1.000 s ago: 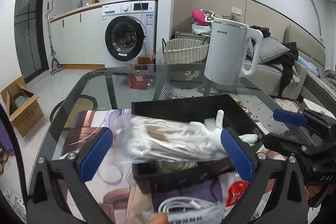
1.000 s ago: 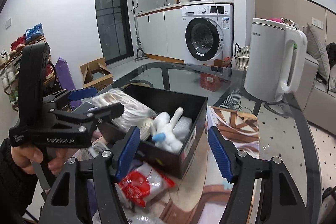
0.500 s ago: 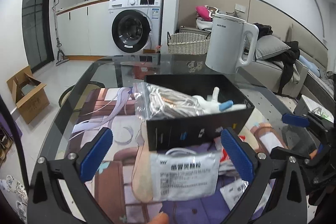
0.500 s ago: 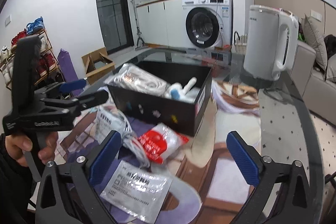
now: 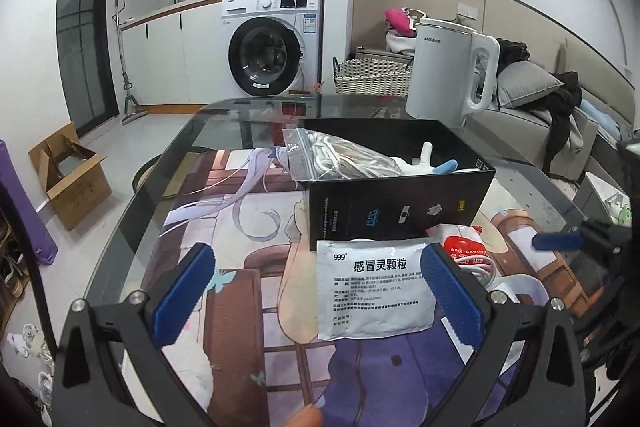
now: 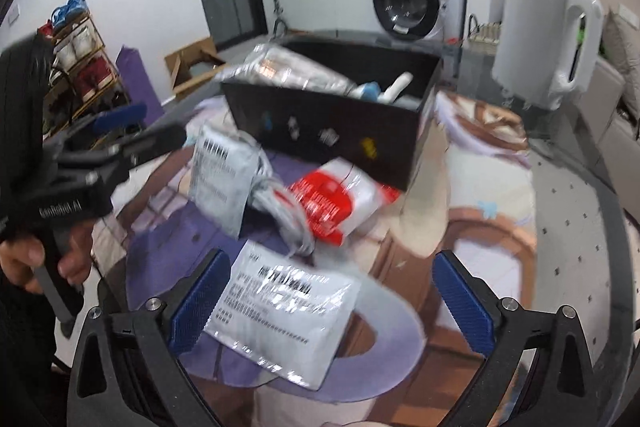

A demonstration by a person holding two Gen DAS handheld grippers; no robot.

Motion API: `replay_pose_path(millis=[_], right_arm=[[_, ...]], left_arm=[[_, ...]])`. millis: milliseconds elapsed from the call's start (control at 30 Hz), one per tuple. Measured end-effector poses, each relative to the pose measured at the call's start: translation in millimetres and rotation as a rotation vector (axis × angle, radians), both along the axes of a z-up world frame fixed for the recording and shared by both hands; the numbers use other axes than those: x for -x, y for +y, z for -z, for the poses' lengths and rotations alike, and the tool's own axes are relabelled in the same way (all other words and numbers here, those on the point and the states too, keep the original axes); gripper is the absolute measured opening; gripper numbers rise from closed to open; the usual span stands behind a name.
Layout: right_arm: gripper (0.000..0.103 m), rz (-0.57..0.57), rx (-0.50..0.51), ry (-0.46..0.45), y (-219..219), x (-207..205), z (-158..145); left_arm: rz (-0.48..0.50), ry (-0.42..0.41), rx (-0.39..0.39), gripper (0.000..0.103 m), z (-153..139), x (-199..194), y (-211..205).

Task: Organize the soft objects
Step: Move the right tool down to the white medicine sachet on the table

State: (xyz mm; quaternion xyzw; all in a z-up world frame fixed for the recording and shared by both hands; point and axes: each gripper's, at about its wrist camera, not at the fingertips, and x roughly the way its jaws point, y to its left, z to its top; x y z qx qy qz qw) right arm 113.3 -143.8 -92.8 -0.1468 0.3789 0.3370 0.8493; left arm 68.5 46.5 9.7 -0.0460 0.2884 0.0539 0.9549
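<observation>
My left gripper (image 5: 316, 291) hangs spread wide over the printed mat, nothing between its blue pads (image 5: 184, 293). My right gripper (image 6: 330, 301) is likewise released, empty, low above the table.

Black rectangular cardboard box (image 5: 400, 203) sits on the glass table (image 5: 132, 211). Inside it: a clear zip bag of white cord (image 5: 336, 159), its end poking over the far-left rim, and beside it a white glove (image 5: 420, 163).

Just in front of the box, touching its near wall: a white paper sachet printed 999 (image 5: 374, 293). A red-and-white plastic pouch (image 6: 340, 201) lies right of it, overlapping white cable. A second white printed sachet (image 6: 280, 311) lies nearest my right pads; that view is motion-blurred.

White electric kettle (image 5: 450, 77) stands behind the box.
</observation>
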Motion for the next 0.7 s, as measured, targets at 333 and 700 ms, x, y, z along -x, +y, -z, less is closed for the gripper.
replay_pose_path(millis=[333, 700], right_arm=[[0.102, -0.048, 0.039, 0.055, 22, 10, 19], [0.102, -0.043, 0.151, 0.009, 34, 17, 34]], left_arm=[[0.001, 0.007, -0.002, 0.103, 1, 0, 2], [0.009, 0.034, -0.002, 0.103, 8, -3, -1]])
